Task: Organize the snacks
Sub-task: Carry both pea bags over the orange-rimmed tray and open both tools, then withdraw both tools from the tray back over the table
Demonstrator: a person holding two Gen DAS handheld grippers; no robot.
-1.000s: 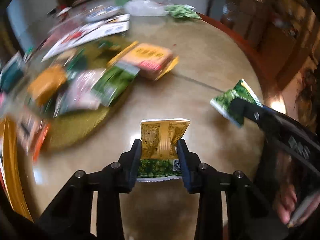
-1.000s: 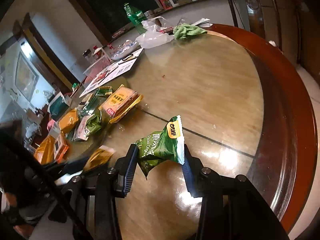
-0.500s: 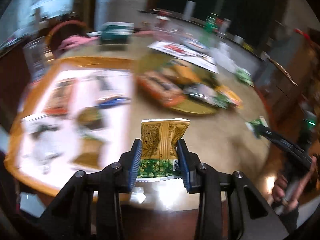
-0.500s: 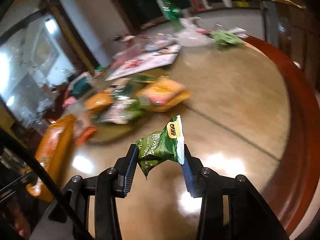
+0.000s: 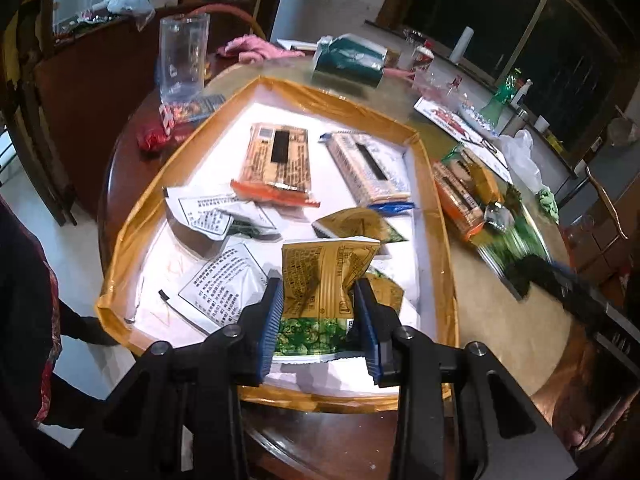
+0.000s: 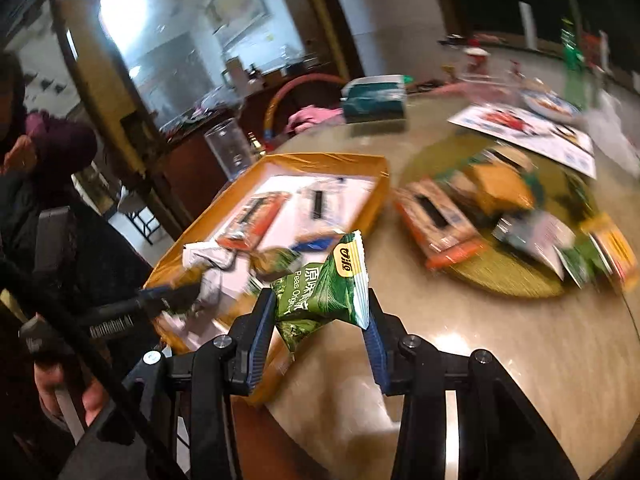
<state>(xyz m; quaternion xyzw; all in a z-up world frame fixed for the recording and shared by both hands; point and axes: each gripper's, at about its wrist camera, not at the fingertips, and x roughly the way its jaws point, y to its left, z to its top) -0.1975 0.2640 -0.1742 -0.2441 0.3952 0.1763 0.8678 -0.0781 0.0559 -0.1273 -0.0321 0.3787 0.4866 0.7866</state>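
Both snack packets are now hanging by the orange-rimmed tray, where a second ago they were out over the bare counter beside the green mat. The left claw is pinching the yellow pea packet across its crumpled middle, over the tray's near end and above the packets already lying on the white liner. The right claw is gripping the green pea packet just outside the tray's near corner, over the counter.

Neither grip is looking deep: each packet is held by a squeezed waist, with most of the bag sticking up past the pads. A quick swing or roll could let a bag slide out and land short, on the counter or the rim. Letting go from this height is also likely to drop the yellow packet onto the loose ones below and heap them up. The two claws are working close together, so they risk knocking each other as they come in.
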